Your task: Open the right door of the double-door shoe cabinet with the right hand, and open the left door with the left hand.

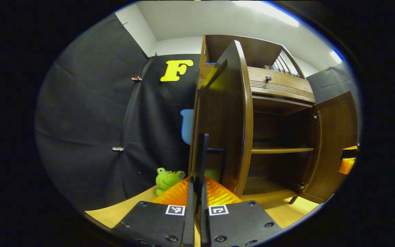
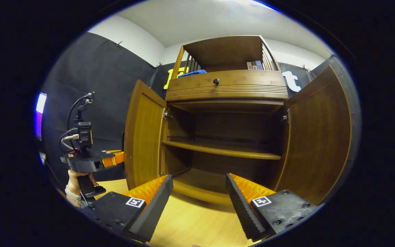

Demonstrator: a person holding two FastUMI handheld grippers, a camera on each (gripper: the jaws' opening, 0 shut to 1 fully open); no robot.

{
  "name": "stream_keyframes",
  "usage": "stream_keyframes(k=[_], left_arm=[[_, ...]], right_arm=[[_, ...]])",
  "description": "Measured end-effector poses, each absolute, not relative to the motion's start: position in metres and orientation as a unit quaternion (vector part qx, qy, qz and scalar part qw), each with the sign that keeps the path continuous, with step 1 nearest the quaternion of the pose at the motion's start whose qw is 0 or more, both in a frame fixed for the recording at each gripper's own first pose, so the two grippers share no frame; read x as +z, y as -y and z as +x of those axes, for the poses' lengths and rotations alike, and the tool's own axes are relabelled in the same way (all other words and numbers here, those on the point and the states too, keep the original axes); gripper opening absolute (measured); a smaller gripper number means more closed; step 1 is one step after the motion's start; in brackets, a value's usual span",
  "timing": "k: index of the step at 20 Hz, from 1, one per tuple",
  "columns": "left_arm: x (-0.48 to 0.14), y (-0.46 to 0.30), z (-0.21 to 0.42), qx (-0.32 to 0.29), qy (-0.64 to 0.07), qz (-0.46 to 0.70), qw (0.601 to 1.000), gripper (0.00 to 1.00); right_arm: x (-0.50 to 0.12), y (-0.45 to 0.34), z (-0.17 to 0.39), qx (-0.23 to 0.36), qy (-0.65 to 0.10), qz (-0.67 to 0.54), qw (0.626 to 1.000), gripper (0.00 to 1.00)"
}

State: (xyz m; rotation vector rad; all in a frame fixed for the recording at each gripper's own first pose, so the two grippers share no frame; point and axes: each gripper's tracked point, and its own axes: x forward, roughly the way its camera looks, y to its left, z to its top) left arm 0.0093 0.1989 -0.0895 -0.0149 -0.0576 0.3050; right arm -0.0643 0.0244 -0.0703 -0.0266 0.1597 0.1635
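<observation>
The brown wooden shoe cabinet (image 2: 226, 89) stands with both doors swung out. In the left gripper view the left door (image 1: 231, 116) shows edge-on right ahead, and my left gripper (image 1: 197, 181) is shut on its black bar handle (image 1: 202, 151). The right door (image 1: 334, 144) stands wide at the far right. In the right gripper view my right gripper (image 2: 199, 192) is open, low before the bare inner shelf (image 2: 221, 150), touching nothing. The left door (image 2: 146, 137) and right door (image 2: 317, 137) flank it. A hand holds the left gripper (image 2: 113, 158) against the left door's outer side.
A green frog plush (image 1: 166, 180) sits on the light wooden floor (image 2: 190, 219) left of the cabinet. Above the doors is a drawer with a dark knob (image 2: 215, 81), and a top shelf with a blue cloth (image 2: 192, 72). Black cloth walls close in on both sides.
</observation>
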Motion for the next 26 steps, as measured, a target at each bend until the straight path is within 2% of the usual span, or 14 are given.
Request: stream_keyframes(k=[3, 5, 11, 12, 13, 14, 15, 16, 17, 18, 26], left_arm=[[-0.090, -0.205, 0.003, 0.153, 0.029, -0.015, 0.988, 0.06], [-0.090, -0.210, -0.005, 0.158, 0.027, -0.013, 0.987, 0.07], [-0.063, -0.226, -0.054, 0.210, 0.052, 0.009, 0.976, 0.05], [-0.058, -0.220, -0.061, 0.201, 0.054, 0.000, 0.978, 0.05], [-0.055, -0.212, -0.066, 0.190, 0.054, -0.010, 0.980, 0.00], [-0.052, -0.205, -0.070, 0.182, 0.053, -0.015, 0.982, 0.05], [-0.050, -0.198, -0.073, 0.175, 0.052, -0.015, 0.983, 0.05], [-0.047, -0.190, -0.075, 0.167, 0.050, -0.011, 0.985, 0.00], [-0.046, -0.179, -0.075, 0.158, 0.046, -0.007, 0.986, 0.00], [-0.044, -0.167, -0.074, 0.145, 0.044, -0.004, 0.988, 0.05], [-0.033, -0.063, -0.057, 0.027, 0.039, 0.004, 0.999, 0.05]], right_arm=[[-0.071, -0.032, -0.063, 0.088, -0.083, -0.007, 0.993, 0.97], [-0.070, -0.036, -0.063, 0.091, -0.081, -0.007, 0.993, 0.97], [-0.063, -0.046, -0.063, 0.097, -0.073, 0.000, 0.993, 0.97], [-0.062, -0.049, -0.064, 0.098, -0.071, 0.002, 0.993, 0.97], [-0.061, -0.048, -0.066, 0.098, -0.070, 0.003, 0.993, 0.97], [-0.060, -0.047, -0.067, 0.096, -0.068, 0.005, 0.993, 0.97], [-0.058, -0.045, -0.069, 0.093, -0.067, 0.006, 0.993, 0.97], [-0.057, -0.043, -0.071, 0.090, -0.066, 0.006, 0.994, 0.96], [-0.056, -0.040, -0.074, 0.087, -0.065, 0.006, 0.994, 0.95], [-0.054, -0.036, -0.077, 0.082, -0.064, 0.005, 0.995, 0.97], [-0.040, 0.001, -0.094, 0.044, -0.053, -0.002, 0.998, 0.97]])
